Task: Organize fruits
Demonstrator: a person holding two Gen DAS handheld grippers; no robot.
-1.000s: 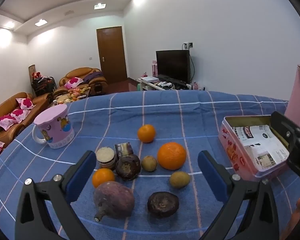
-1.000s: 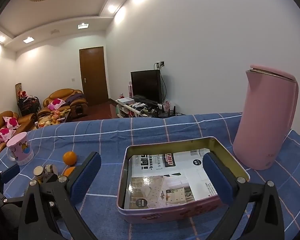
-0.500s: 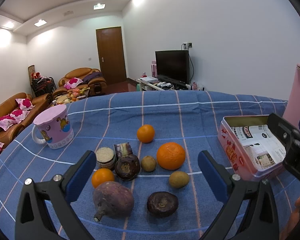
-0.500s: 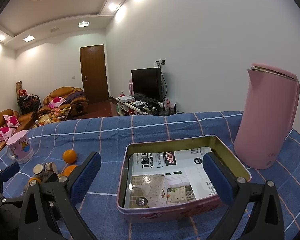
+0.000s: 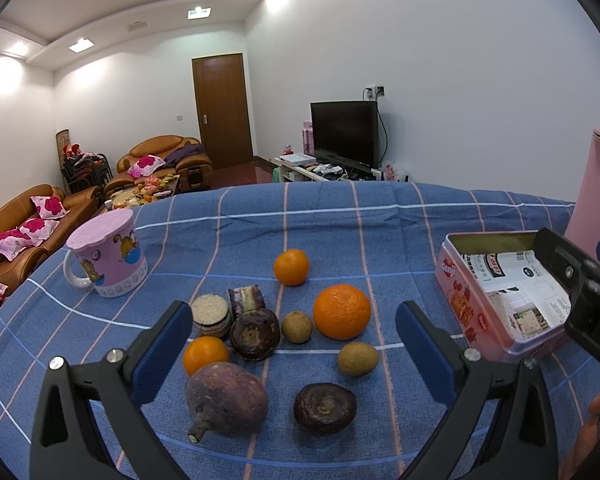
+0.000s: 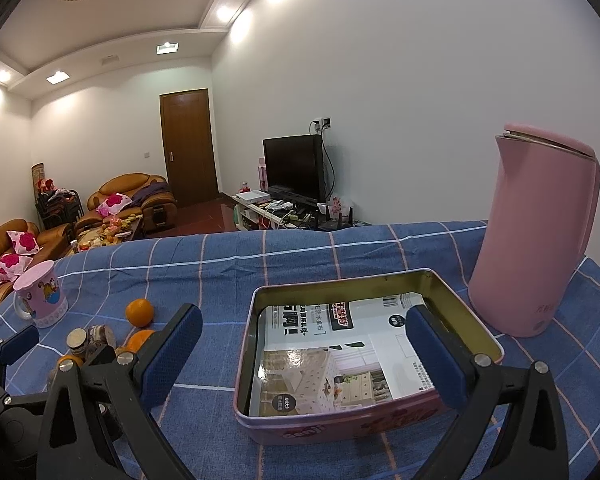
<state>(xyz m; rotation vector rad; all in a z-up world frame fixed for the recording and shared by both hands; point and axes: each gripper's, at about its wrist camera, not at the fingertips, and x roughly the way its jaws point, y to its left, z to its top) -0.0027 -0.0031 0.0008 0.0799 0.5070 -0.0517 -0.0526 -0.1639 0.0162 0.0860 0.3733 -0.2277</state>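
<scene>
Left wrist view: left tool (image 5: 294, 344) spread wide, empty, low in frame above fruit scattered mid-frame on the blue checked tabletop (image 5: 400, 236). Large orange (image 5: 341, 311) at centre, small orange (image 5: 291, 267) above it, purple root (image 5: 226, 398) at bottom, pink tin (image 5: 496, 312) at right edge.

Right wrist view: right tool (image 6: 304, 354) spread, empty, framing the open pink tin (image 6: 340, 426) at centre bottom. Pink kettle (image 6: 536, 236) upright at right; pink mug (image 6: 40, 300) far left.

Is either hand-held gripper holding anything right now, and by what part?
Nothing is held: the left hand-held gripper and right hand-held gripper are both open and empty.
</scene>
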